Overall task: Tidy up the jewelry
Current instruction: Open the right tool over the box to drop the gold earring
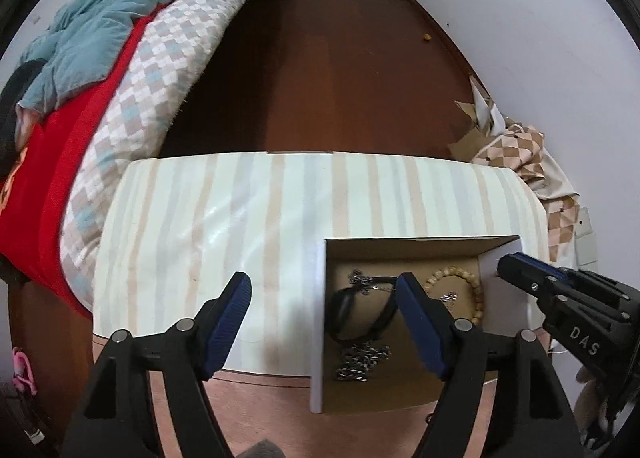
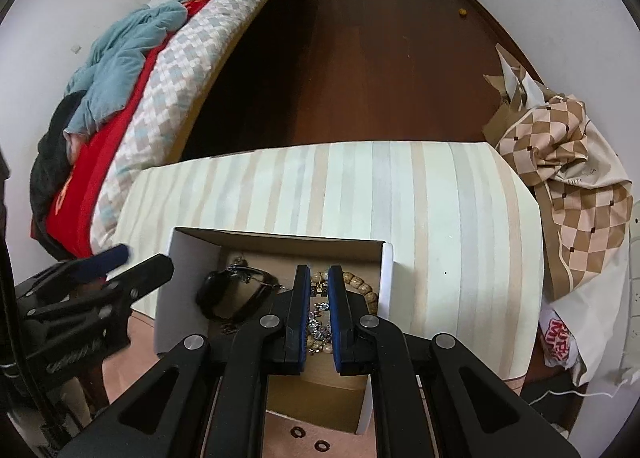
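Observation:
An open cardboard box (image 1: 318, 318) with white outer walls sits at the near edge of the striped table (image 1: 240, 210). Inside lie a black sunglasses-like piece (image 1: 348, 306), a wooden bead bracelet (image 1: 472, 286) and a silver chain (image 1: 360, 362). My left gripper (image 1: 325, 283) is open wide and straddles the box's left wall, with nothing between its pads. My right gripper (image 2: 319, 272) is shut and points down into the box (image 2: 188, 266), above the bead bracelet (image 2: 362, 286) and sparkly chain pieces (image 2: 318, 328); it grips nothing that I can see. Each gripper shows in the other's view: right gripper (image 1: 510, 263), left gripper (image 2: 140, 258).
A bed with red and checked bedding (image 1: 120, 98) runs along the left. Brown wooden floor (image 1: 340, 78) lies beyond the table. A checked cloth pile and torn cardboard (image 2: 568, 186) sit at the right. Two small dark rings (image 2: 308, 438) lie on the pink surface in front of the box.

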`<state>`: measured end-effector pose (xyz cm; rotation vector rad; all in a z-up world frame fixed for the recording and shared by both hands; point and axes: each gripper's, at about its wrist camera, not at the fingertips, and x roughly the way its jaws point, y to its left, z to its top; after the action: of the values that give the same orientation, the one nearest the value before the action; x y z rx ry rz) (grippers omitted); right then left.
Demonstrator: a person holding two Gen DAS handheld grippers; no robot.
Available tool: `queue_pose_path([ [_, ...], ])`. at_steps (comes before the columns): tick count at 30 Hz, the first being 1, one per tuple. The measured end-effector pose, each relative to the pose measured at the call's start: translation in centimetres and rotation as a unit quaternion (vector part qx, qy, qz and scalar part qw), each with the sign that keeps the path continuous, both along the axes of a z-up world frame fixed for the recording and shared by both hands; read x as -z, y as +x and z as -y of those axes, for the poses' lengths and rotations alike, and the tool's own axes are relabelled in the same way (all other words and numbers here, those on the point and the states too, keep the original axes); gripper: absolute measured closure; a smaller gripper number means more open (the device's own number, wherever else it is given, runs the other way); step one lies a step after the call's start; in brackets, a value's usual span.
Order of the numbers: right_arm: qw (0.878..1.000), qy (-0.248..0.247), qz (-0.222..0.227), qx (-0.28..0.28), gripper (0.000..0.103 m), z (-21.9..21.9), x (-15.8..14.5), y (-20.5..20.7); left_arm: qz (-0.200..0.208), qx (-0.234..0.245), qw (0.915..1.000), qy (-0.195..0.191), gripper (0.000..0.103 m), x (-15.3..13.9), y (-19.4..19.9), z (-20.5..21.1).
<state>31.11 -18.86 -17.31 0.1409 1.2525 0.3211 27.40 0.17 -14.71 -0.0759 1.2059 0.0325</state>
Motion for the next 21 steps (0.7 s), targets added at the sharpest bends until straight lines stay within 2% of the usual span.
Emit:
queue_pose_path([
  [1, 1.0, -0.002, 0.002, 0.002, 0.088, 0.1, 0.0, 0.0, 0.001, -0.001, 1.0, 0.001, 0.027, 0.0, -0.1, -0.1],
  [3, 1.0, -0.001, 0.005, 0.004, 0.075, 0.1, -0.2, 0.0, 0.001, -0.003, 1.0, 0.003, 0.014, -0.1, -0.1, -0.4],
  [4, 1.0, 0.001, 0.007, 0.005, 0.067, 0.1, -0.5, -0.1, 0.003, -0.005, 1.0, 0.005, 0.013, -0.2, -0.3, -0.5],
  [8, 1.0, -0.001, 0.021, 0.01, 0.065, 0.2, -1.6, -0.6, 0.013, -0.012, 0.9997, 0.017, 0.01, -0.6, -0.9, -1.0],
  [10, 0.999, -0.007, 0.029, 0.012, 0.064, 0.2, -2.1, -1.1, 0.022, -0.014, 0.9994, 0.024, 0.003, -0.9, -1.5, -1.2],
  [11, 0.999, -0.013, 0.035, 0.013, 0.059, 0.3, -2.5, -1.4, 0.026, -0.014, 0.9992, 0.028, 0.001, -1.0, -1.8, -1.3],
  [12, 0.999, -0.017, 0.041, 0.015, 0.056, 0.5, -2.8, -1.8, 0.031, -0.015, 0.9988, 0.034, 0.001, -1.1, -2.2, -1.3],
  [14, 0.998, -0.036, 0.052, 0.021, 0.04, 0.6, -3.3, -2.6, 0.04, -0.016, 0.9979, 0.049, 0.001, -1.2, -3.0, -1.3],
  [15, 0.997, -0.045, 0.056, 0.022, 0.037, 0.7, -3.4, -3.0, 0.042, -0.017, 0.9976, 0.052, 0.001, -1.2, -3.3, -1.3],
  [19, 0.993, -0.09, 0.065, 0.034, 0.012, 0.9, -3.4, -5.0, 0.039, -0.018, 0.9977, 0.052, 0.0, -0.7, -4.8, -1.2],
  [21, 0.991, -0.109, 0.067, 0.033, 0.007, 0.9, -3.2, -6.1, 0.037, -0.02, 0.9978, 0.052, 0.0, -0.5, -5.6, -1.0],
])
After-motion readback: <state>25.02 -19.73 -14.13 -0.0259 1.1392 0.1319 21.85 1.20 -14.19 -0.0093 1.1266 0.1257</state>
